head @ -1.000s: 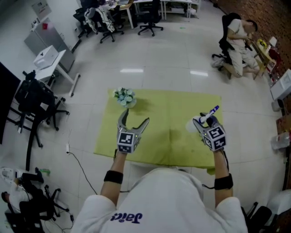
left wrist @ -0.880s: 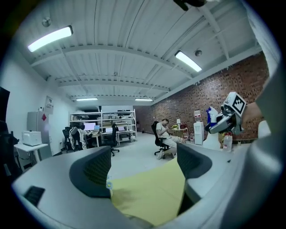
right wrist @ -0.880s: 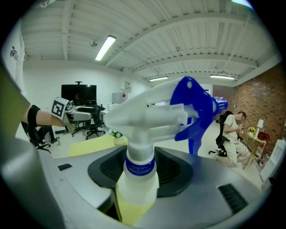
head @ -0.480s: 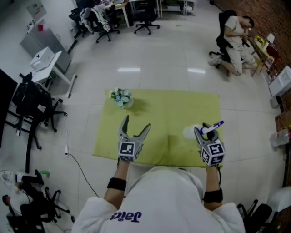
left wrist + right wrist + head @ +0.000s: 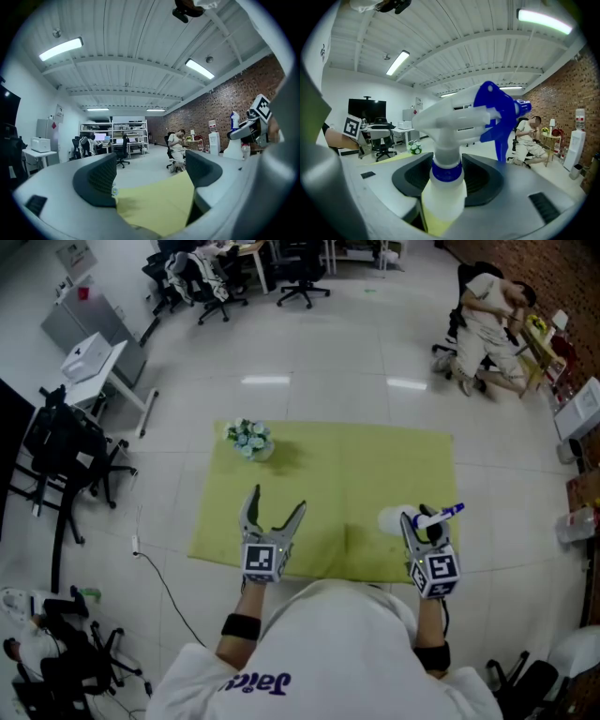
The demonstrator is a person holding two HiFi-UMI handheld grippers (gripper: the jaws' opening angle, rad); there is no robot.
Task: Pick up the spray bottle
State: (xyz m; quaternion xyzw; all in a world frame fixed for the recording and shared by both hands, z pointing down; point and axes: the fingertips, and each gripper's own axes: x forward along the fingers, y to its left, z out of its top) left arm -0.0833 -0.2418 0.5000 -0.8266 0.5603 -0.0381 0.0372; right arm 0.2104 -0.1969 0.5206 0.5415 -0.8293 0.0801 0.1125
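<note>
Over yellow cloth [image 5: 356, 474] — right tool [image 5: 422, 524] clamps the spray bottle [image 5: 392, 518].

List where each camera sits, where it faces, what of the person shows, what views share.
Head view: on the head, steeply down at the cloth; shoulders, forearms, left gripper, right gripper.
Left gripper view: level along open, empty jaws; right gripper at right edge.
Right gripper view: along jaws shut on the spray bottle; left gripper at left.
All share the cloth.

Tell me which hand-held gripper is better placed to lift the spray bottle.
Right. The right hand-held gripper is shut on the neck of the spray bottle; the left hand-held gripper stands open and empty.
</note>
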